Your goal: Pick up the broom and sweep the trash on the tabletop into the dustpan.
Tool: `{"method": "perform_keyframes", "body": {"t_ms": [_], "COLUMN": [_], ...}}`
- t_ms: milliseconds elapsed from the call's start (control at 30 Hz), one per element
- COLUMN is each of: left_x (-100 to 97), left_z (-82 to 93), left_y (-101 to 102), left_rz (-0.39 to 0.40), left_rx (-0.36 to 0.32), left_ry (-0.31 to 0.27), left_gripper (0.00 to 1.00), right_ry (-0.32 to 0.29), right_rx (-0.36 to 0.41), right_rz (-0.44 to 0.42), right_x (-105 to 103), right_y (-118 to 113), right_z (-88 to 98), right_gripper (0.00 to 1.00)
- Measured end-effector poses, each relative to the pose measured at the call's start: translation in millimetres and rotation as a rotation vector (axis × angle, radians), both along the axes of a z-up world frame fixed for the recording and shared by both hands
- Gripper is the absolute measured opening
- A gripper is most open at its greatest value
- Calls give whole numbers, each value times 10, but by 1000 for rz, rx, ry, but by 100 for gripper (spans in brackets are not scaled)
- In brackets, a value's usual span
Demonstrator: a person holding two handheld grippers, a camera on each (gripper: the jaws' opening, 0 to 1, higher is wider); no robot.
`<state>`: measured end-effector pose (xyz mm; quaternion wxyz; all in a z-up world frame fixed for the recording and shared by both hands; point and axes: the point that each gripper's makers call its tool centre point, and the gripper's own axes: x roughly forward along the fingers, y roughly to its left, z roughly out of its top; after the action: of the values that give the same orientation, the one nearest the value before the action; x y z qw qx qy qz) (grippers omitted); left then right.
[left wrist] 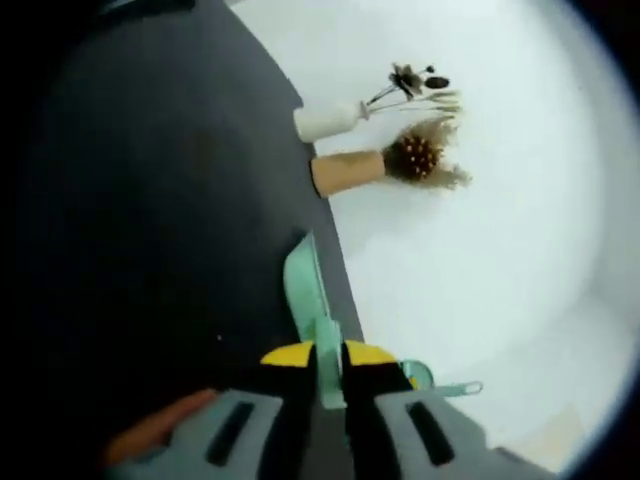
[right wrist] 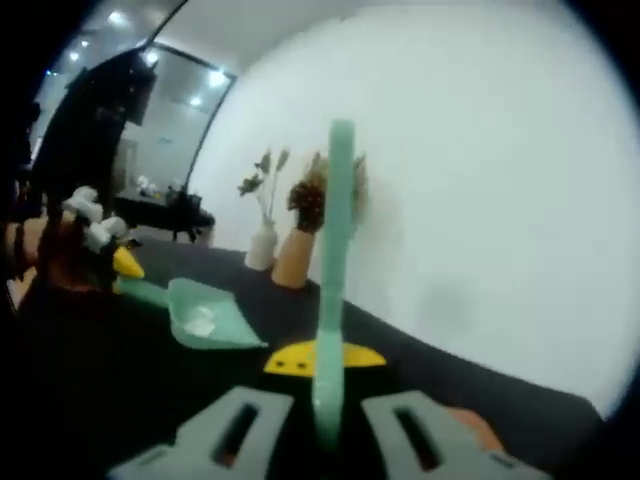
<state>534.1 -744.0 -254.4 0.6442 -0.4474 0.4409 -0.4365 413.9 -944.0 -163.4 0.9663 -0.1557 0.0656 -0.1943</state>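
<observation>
In the left gripper view, my left gripper (left wrist: 328, 353) is shut on the mint green dustpan (left wrist: 305, 285), seen edge-on over the dark tabletop (left wrist: 170, 220). In the right gripper view the dustpan (right wrist: 210, 318) rests on the table with white trash (right wrist: 200, 322) lying in it, and the left gripper (right wrist: 105, 250) holds its handle from the left. My right gripper (right wrist: 325, 360) is shut on the mint green broom handle (right wrist: 338, 240), which rises straight up between the yellow jaw tips. The broom's bristles are hidden.
A white vase (left wrist: 328, 120) and a tan vase (left wrist: 348, 172) with dried flowers stand at the table's edge against the white wall (left wrist: 480, 250). They show again as the white vase (right wrist: 262, 245) and tan vase (right wrist: 295, 258) behind the dustpan. A dark room with ceiling lights lies at the far left.
</observation>
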Motion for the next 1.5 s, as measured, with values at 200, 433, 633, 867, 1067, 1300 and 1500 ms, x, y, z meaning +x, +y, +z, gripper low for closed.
{"method": "perform_keyframes", "body": {"t_ms": [200, 433, 633, 867, 1067, 1300, 1500], "left_x": [45, 73, 359, 789, 836, 740, 680], "left_z": [-48, 87, 206, 202, 589, 964, 1164], "left_y": [23, 42, 246, 267, 68, -209, -478], "left_rz": [48, 107, 219, 246, 154, -10, -125], "left_rx": [41, 2, -7, -14, -111, -241, -341], "left_ry": [-26, -72, -140, -175, -447, -656, -800], "left_gripper": [12, 40, 36, 23, 21, 23, 35], "right_ry": [-12, -15, -9, 69, 87, 88, 135], "right_rx": [6, 2, -20, -168, -226, -229, -144], "right_rz": [5, 12, 101, 299, 424, 542, 642], "right_x": [-16, -32, 26, 330, 674, 1089, 1350], "right_y": [1, 35, 207, 552, 790, 1041, 1073], "right_z": [29, 41, 43, 76, 202, 324, 376], "right_gripper": [2, 2, 2, 2, 2, 2, 2]}}
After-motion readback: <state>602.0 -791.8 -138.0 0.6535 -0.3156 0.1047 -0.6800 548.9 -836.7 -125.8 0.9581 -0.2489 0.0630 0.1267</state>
